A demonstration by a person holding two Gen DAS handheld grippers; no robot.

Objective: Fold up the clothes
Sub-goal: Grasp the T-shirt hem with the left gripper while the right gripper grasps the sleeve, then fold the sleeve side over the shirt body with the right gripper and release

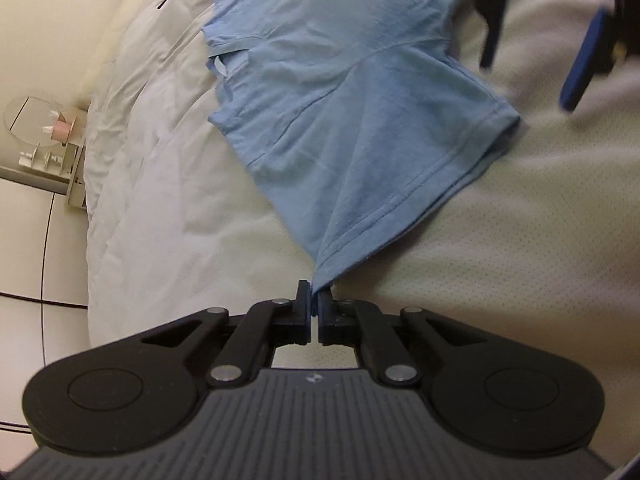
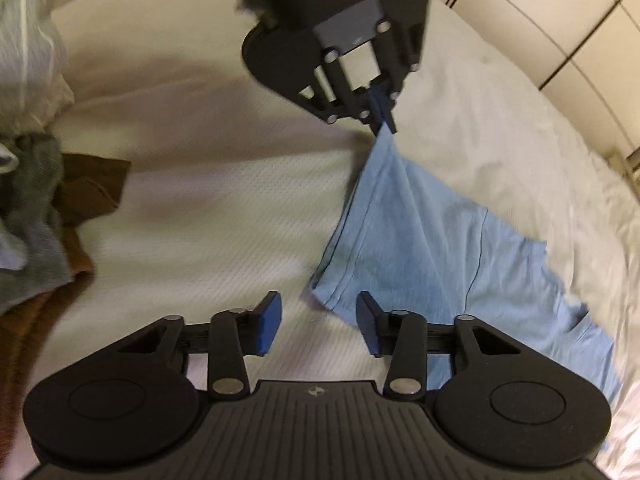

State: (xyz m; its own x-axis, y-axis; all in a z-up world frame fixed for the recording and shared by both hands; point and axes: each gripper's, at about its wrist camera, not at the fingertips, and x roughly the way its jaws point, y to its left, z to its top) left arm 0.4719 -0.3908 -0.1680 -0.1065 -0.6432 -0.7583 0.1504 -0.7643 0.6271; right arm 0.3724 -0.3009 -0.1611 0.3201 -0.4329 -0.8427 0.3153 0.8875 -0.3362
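The left claw (image 1: 314, 292) is pinching a hem corner of the blue shirt (image 1: 348, 120), drawing the cloth taut while the rest is lying spread across the bed (image 1: 520, 240). The right claw (image 2: 318, 322) is hovering with fingers apart just beside the shirt's near hem edge, touching nothing. A heap of other clothes (image 2: 44, 208) is sitting well apart at the far side.

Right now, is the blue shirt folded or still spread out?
Partly folded. The shirt lies on the bed with its sleeve doubled over, while the left gripper pinches one hem corner taut. The right gripper is open, holding nothing.
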